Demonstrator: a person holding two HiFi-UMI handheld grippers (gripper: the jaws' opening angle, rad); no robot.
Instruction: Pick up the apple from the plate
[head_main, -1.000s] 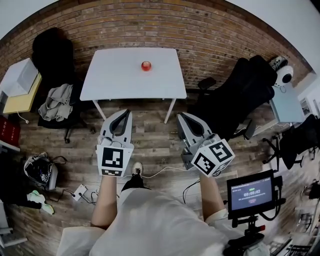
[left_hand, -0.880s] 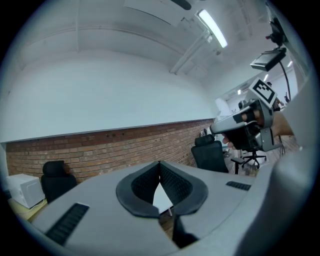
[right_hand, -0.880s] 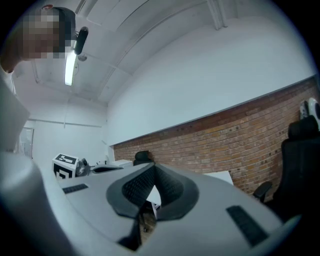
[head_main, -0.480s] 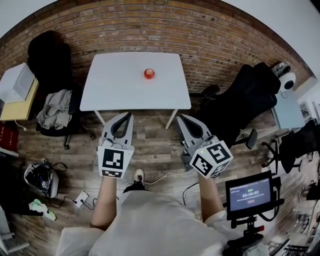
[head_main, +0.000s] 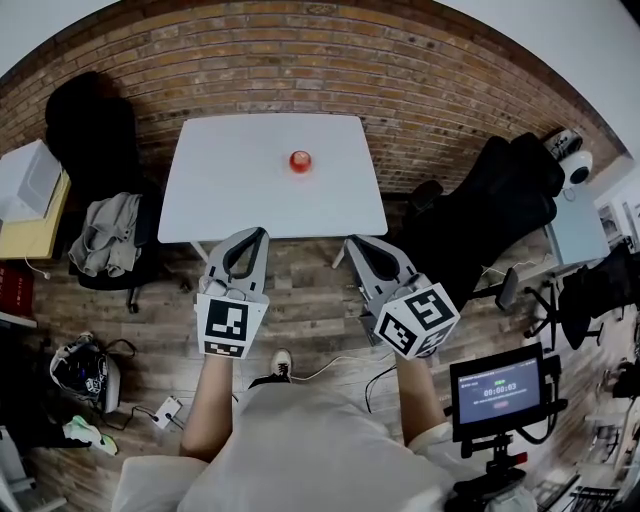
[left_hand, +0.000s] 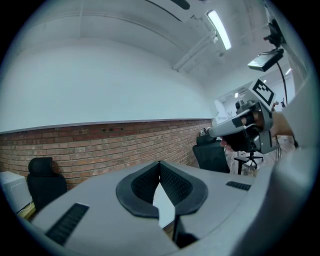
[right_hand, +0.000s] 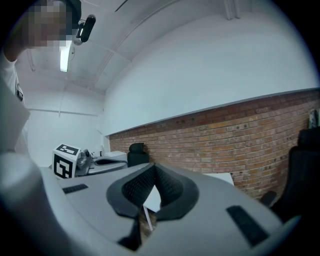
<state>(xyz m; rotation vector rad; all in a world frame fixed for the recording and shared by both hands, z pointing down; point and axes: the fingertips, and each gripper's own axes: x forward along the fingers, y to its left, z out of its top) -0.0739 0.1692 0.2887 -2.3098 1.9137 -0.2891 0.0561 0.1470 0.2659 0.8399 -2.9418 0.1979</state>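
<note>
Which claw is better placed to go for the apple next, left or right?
Left, narrowly. The left claw and right claw are both shut, empty and short of the white table, aiming toward the apple; the left tip looks slightly nearer it.

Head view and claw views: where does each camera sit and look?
Head view: on the person's head, looking steeply down at the white rectangular table with the small red apple; shows both forearms, left claw and right claw.
Left gripper view: on the left claw, looking along its shut jaws; the right claw shows at right.
Right gripper view: on the right claw, looking along its shut jaws; the left claw shows at left.
Shared: both claw views face the red brick wall.
</note>
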